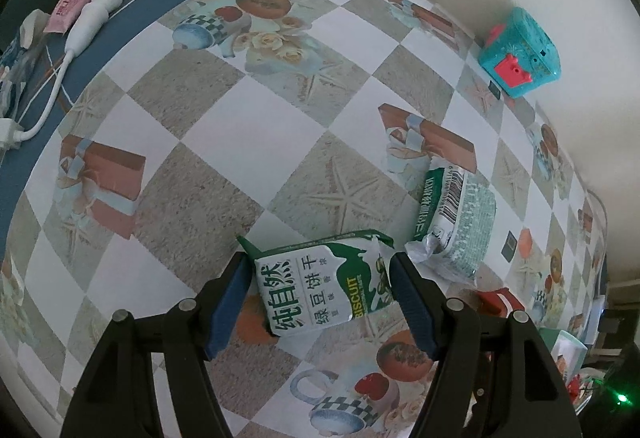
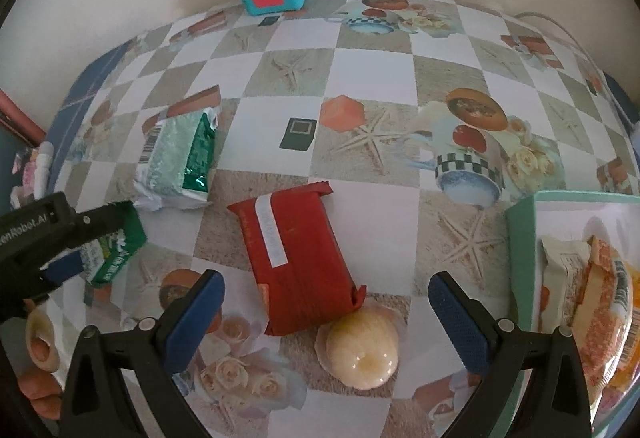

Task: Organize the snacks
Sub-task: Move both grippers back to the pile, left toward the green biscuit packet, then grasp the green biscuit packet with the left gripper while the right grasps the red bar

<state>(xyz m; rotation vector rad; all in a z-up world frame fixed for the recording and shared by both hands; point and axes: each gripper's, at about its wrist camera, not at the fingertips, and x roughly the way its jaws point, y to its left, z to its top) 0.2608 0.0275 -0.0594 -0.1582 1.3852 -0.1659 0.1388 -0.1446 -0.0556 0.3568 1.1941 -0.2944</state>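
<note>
Both tools look alike: the left claw [image 1: 322, 302] and right claw [image 2: 326, 314] have black angular arms, silver round screws and blue ribbed finger pads [image 2: 460, 322].

From my left wrist camera, the red packet [image 1: 498, 302] is showing only a corner behind my left gripper's finger [image 1: 412, 302]. The green tray [image 1: 568, 348] is getting cut off by the lens rim there, and in my right view its far side [image 2: 520, 262] is running out of frame, so I'm unable to count the snacks inside [image 2: 600, 302].
</note>
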